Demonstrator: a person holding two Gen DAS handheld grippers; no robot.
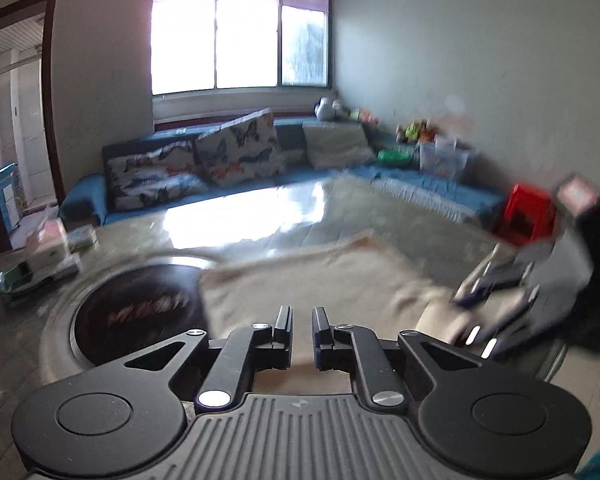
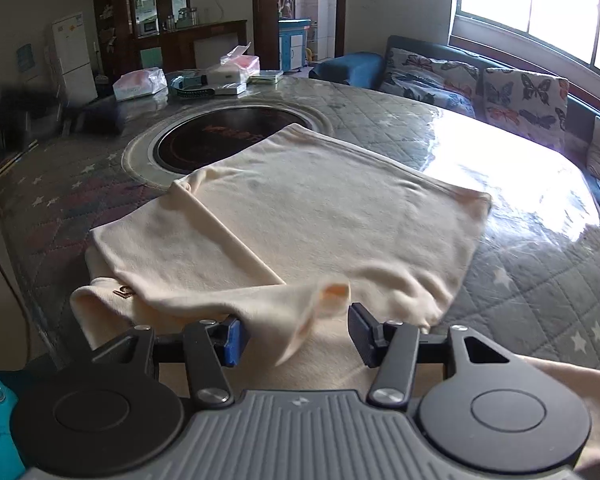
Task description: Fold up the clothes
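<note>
A lived-in home: sitting room opening onto a kitchen corner

A blue corner sofa (image 1: 228, 184) with butterfly-print cushions (image 2: 524, 96) runs under a wide window (image 1: 236, 36). In front of the sofa stands a round table (image 2: 540, 280) under a quilted cover, a black hotplate (image 2: 216, 144) set in its middle. Beyond the table, away from the sofa, are a dark wooden cabinet (image 2: 152, 12) and a white fridge (image 2: 74, 56).
</note>
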